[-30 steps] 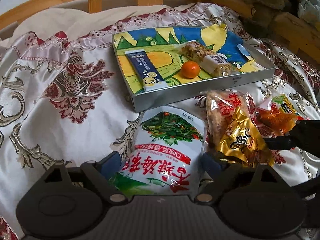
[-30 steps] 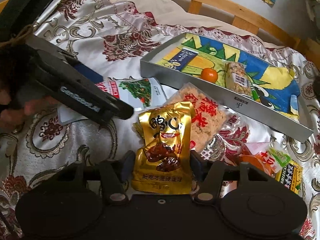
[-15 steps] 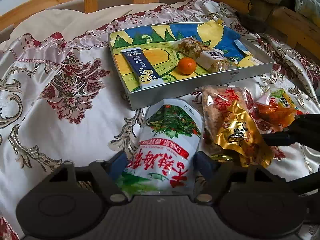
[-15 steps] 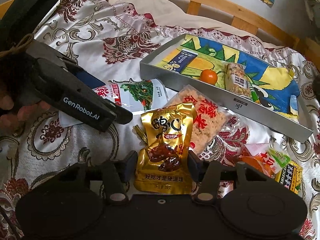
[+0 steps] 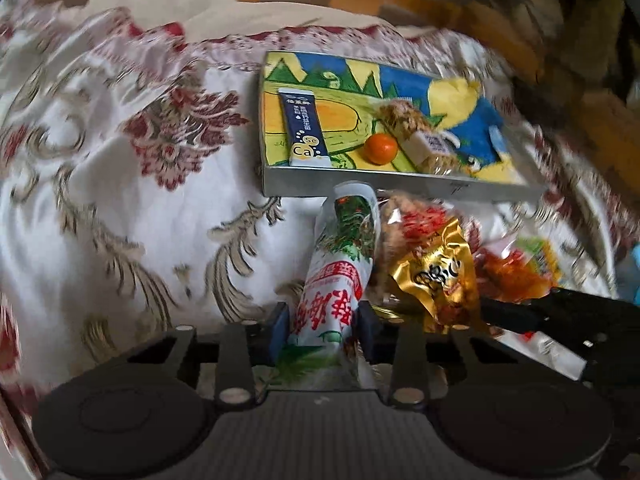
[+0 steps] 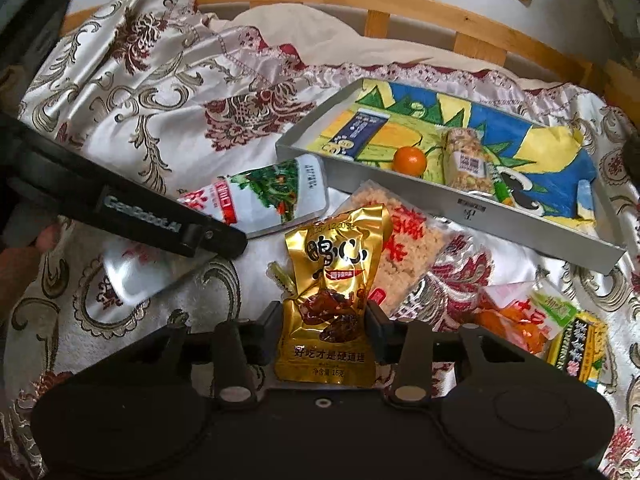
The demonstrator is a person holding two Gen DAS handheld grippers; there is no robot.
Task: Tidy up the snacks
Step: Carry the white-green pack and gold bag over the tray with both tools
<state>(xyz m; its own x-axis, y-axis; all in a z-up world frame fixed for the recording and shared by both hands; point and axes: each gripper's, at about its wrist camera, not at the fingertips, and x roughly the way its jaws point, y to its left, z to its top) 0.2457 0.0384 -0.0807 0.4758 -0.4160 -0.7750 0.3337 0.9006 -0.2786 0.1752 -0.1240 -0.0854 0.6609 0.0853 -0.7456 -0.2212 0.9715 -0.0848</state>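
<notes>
With the left gripper [image 5: 323, 326] clamped on the white pouch [image 5: 340, 264] at the tray's [image 5: 360, 189] near wall, and the right gripper [image 6: 324, 322] closing, apparently gripping, on the gold packet [image 6: 332, 280], lift both clear of that wall.

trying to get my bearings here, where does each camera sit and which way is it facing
Left wrist: on the left tool, angled down over the bed toward the tray; its fingers squeeze the white seaweed pack.
Right wrist: on the right tool, looking down at the same tray; jaws closing around the gold pouch, left tool at left.
Shared: tray, orange, both packs.
</notes>
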